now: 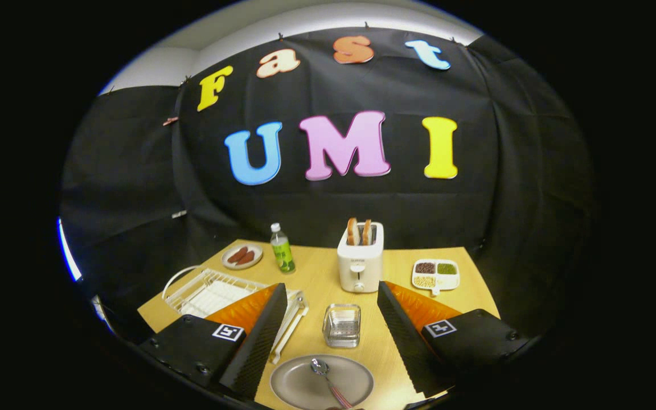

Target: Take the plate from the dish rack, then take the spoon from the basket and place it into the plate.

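On the wooden worktop [316, 273], the white wire dish rack [208, 291] stands at the far left, its near end hidden behind the left finger. Behind it sits a small plate of brown sausages [242, 255], then a clear bottle [282, 248] with a green label too small to read. The gripper [328, 333] has its fingers spread wide, holding nothing. Between them lies the grey plate [322, 382] with the spoon [328, 378] resting in it, bowl pointing away. Just beyond the plate stands the small clear basket [341, 325]. Further back a white toaster [360, 258] holds two bread slices; its front lettering is illegible. At the right sits a divided tray of beans and grains [435, 275]
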Tool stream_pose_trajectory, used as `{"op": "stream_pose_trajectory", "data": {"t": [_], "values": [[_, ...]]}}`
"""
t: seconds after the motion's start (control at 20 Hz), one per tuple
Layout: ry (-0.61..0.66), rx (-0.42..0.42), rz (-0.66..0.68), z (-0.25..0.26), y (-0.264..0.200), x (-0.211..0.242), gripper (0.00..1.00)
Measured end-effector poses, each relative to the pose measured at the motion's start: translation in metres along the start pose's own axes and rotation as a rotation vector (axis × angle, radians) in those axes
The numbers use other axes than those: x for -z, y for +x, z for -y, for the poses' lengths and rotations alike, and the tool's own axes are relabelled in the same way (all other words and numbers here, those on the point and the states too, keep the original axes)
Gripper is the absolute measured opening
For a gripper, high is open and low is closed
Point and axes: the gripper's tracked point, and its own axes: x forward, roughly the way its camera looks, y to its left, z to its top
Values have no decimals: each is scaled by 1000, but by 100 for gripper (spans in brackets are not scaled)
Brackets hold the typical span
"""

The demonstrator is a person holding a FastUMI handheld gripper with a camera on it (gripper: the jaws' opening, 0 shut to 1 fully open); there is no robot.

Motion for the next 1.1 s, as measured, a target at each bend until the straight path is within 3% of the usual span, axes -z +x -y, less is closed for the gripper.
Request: {"op": "stream_pose_trajectory", "data": {"t": [0.3, 0.65, 1.1], "values": [[-23, 141, 145, -20, -43, -50, 98], [23, 266, 138, -18, -85, -31, 98], [64, 294, 125, -17, -93, -23, 98]]}}
